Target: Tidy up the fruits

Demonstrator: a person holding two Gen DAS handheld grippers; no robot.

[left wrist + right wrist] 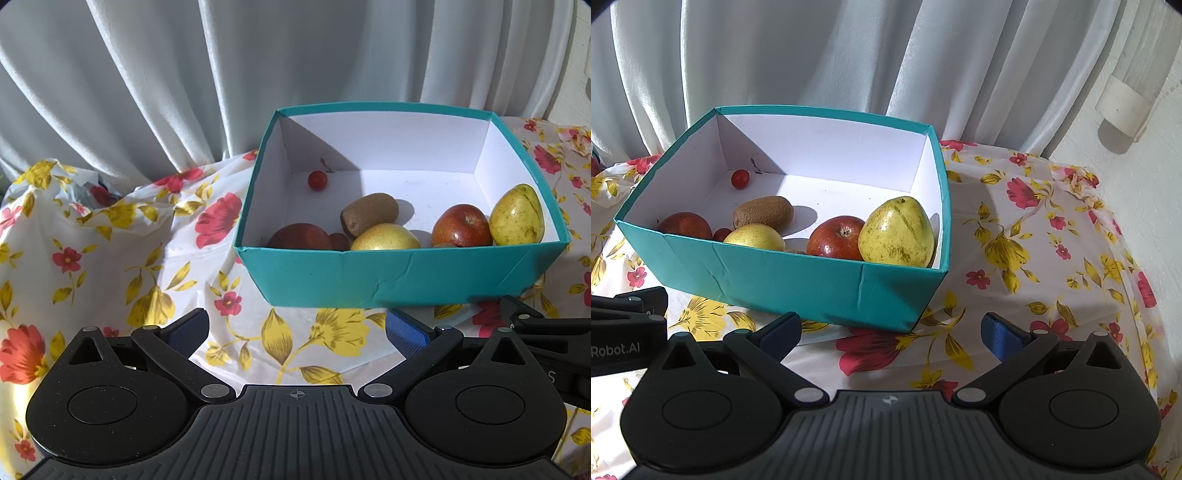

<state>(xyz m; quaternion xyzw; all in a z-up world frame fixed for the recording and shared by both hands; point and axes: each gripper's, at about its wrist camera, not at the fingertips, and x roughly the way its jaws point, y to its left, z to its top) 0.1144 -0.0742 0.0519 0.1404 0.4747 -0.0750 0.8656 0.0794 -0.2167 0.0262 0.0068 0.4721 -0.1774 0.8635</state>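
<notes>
Both grippers hung low in frame with nothing between their blue pads. The left gripper (297, 330) had its jaws wide apart over the flowered cloth (110, 258), and the right gripper (891, 332) was spread just as wide at the bottom of its own view.

The teal box (783, 280) sat centre-left in the right view, all the fruit inside. A yellow pear (897, 232) stood in the near right corner, touching a red apple (836, 236). A kiwi (764, 212) lay mid-floor, a second pear (755, 238) and another apple (686, 226) against the near wall. A cherry tomato (740, 178) sat alone toward the far left corner. Grey curtain (812, 55) filled the top.
</notes>
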